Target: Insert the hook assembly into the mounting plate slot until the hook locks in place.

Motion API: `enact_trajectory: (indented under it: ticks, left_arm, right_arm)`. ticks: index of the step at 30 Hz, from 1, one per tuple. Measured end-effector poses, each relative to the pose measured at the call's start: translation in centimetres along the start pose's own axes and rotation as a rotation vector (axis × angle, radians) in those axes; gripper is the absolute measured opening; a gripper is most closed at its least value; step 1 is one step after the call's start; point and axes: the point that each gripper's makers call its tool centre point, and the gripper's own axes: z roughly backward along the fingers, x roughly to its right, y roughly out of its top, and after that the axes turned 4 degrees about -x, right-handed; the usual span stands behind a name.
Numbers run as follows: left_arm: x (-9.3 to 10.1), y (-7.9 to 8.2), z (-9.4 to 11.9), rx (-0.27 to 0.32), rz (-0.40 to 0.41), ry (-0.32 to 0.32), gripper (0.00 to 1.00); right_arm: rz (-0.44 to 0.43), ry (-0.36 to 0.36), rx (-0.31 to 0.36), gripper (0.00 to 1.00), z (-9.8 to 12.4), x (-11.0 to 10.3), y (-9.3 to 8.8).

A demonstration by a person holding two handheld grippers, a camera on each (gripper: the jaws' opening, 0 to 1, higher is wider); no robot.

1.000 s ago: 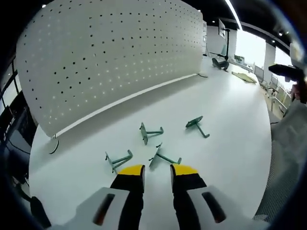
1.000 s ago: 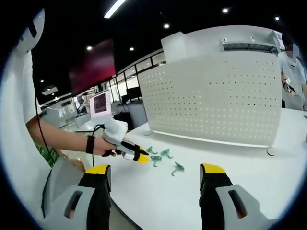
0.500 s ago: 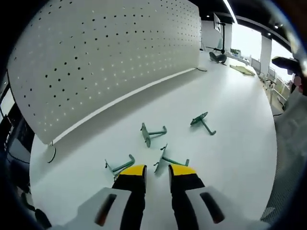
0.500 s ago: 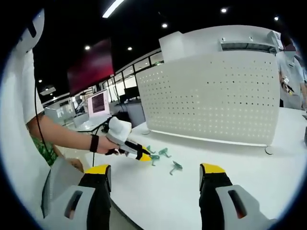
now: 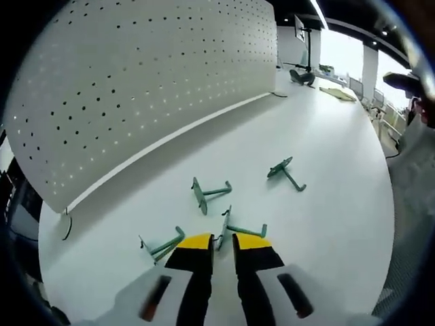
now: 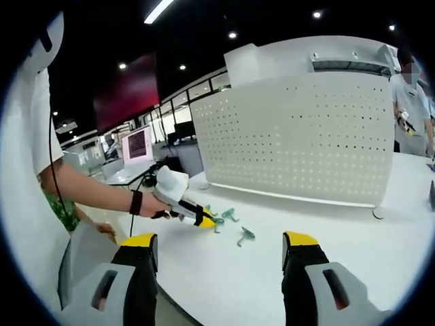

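Note:
Several green hooks lie on the white table [image 5: 340, 204] in front of an upright white pegboard [image 5: 136, 88]. My left gripper [image 5: 223, 243] is low over the table, its yellow-tipped jaws drawn in on the flat plate end of the nearest hook [image 5: 239, 229]. Another hook [image 5: 162, 246] lies just left of it; two more [image 5: 207, 192] [image 5: 285, 172] lie farther out. In the right gripper view, a hand holds the left gripper [image 6: 209, 221] down at the hooks [image 6: 243, 234] before the pegboard [image 6: 299, 142]. My right gripper [image 6: 220, 239] hangs back, open wide and empty.
A white rail runs along the pegboard's foot [image 5: 170, 142]. A dark cable end [image 5: 66, 224] lies by its left corner. Desks and a monitor [image 6: 136, 144] stand behind on the left; a person [image 6: 411, 88] stands at the far right. Bare table lies right of the hooks.
My left gripper has moved forward and down over the nearest hook, and its jaws have narrowed onto the hook's plate end. The right gripper has stayed open and almost still.

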Motion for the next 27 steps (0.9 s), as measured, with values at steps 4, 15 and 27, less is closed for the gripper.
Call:
enact_trajectory:
  ticks: [4,15,27]
  left_arm:
    - [0.5,0.1,-0.3,0.011,-0.021,-0.021,0.08]
    - [0.7,0.0,-0.2,0.012,-0.001,-0.037,0.05]
    - [2.3,0.0,0.4,0.025,0.06,-0.059,0.04]
  right_arm:
    - [0.0,-0.005,-0.003,0.75,0.1,0.3,0.0]
    - [0.015,-0.001,-0.006,0.75,0.0,0.3,0.5]
    - [0.026,0.015,0.002,0.74,-0.2,-0.2,1.0]
